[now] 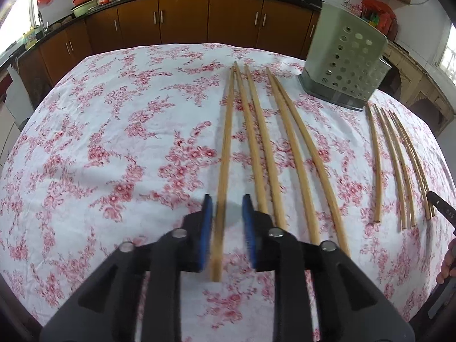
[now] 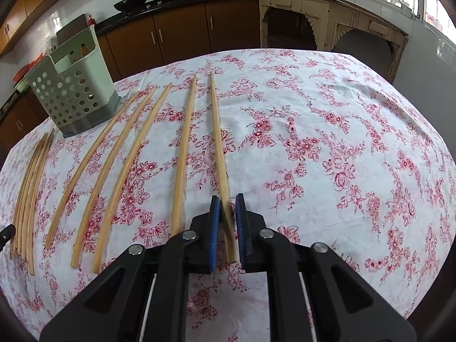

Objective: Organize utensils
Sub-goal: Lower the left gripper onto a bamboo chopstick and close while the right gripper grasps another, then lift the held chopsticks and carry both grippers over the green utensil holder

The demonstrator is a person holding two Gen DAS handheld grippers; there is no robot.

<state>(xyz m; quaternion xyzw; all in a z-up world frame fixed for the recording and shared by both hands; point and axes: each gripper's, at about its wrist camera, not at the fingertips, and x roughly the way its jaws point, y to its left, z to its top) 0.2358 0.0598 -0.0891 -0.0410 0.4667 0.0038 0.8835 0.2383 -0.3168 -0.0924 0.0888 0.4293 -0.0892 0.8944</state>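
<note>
Several wooden chopsticks lie in rows on the floral tablecloth (image 1: 114,142). My left gripper (image 1: 227,208) is open, its blue pads either side of the leftmost chopstick (image 1: 225,148), which looks blurred near the pads. My right gripper (image 2: 227,203) straddles the rightmost chopstick (image 2: 218,136) with its pads close around it; whether they grip it I cannot tell. A green perforated utensil holder (image 1: 344,59) stands at the far side, seen also in the right wrist view (image 2: 71,85). A second bundle of chopsticks (image 1: 399,165) lies right of the holder.
Brown kitchen cabinets (image 1: 182,20) with a dark counter run behind the table. A cream wooden sideboard (image 2: 327,22) stands at the back right. The table edge (image 2: 285,51) curves away at the far side. The tip of the other gripper (image 1: 441,205) shows at the right edge.
</note>
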